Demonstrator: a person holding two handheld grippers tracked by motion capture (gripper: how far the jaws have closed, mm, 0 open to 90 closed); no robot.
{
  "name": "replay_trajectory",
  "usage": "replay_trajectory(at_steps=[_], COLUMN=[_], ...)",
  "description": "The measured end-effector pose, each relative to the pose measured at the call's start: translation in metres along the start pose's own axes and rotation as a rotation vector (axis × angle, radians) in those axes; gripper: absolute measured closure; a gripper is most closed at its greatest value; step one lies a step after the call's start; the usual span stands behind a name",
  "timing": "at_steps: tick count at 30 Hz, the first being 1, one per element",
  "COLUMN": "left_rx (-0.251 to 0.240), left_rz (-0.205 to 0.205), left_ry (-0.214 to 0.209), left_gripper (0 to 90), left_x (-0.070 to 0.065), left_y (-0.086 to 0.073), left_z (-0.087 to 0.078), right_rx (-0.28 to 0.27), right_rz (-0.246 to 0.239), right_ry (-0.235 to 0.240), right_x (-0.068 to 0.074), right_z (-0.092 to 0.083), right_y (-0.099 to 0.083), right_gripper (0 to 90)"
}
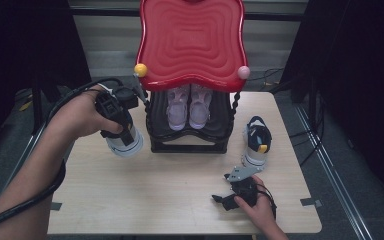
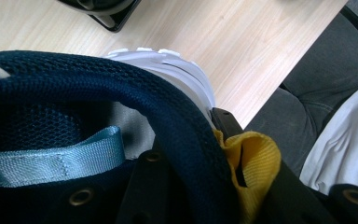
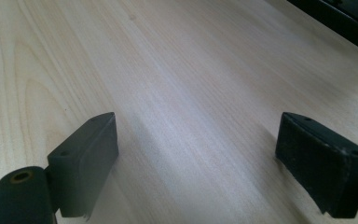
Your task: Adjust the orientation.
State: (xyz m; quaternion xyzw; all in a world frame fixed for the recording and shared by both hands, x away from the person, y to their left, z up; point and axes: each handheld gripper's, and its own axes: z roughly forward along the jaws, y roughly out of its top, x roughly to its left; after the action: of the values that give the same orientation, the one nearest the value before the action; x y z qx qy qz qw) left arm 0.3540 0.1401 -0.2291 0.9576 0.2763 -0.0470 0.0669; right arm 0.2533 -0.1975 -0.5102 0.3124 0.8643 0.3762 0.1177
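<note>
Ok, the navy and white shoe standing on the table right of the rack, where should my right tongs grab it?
Grip the padded navy collar of the shoe, probably from above: it stands upright on its sole with the opening facing up, so one jaw of the open right tongs can drop inside. The left tongs hold the other shoe that way.

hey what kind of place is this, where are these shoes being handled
Probably a lab or recording setup rather than a home: a plain wooden table ringed by dark curtains, cables on the grey floor, and a small shoe rack with a red top holding pink shoes, staged for practice.
</note>
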Motion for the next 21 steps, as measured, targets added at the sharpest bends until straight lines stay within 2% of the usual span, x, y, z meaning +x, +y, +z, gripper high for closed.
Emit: replay_trajectory(at_steps=[6,7,8,12,14,21], left_rx=[0.000,-0.005,0.002,-0.005,-0.006,-0.010], left_rz=[0.015,0.006,0.017,0.021,0.040,0.051], left_ry=[0.004,0.006,0.012,0.012,0.015,0.028], left_gripper=[77.1,77.1,77.1,77.0,77.0,77.0], left_x=[0.000,-0.001,-0.001,-0.003,-0.005,-0.010], left_y=[-0.001,-0.001,-0.001,-0.001,0.001,0.005], left_z=[-0.015,-0.017,-0.019,-0.027,-0.035,-0.048], right_rx=[0.000,0.000,0.002,0.004,0.004,0.004], right_rz=[0.000,0.000,0.003,0.001,0.001,0.001], right_ry=[0.000,0.000,0.001,0.001,0.001,0.001], right_x=[0.000,0.000,0.000,0.000,0.000,0.000], right_z=[0.000,0.000,0.000,0.000,0.000,0.000], right_y=[0.000,0.000,0.000,0.000,0.000,0.000], right_gripper=[12.4,12.4,12.4,12.4,12.4,12.4])
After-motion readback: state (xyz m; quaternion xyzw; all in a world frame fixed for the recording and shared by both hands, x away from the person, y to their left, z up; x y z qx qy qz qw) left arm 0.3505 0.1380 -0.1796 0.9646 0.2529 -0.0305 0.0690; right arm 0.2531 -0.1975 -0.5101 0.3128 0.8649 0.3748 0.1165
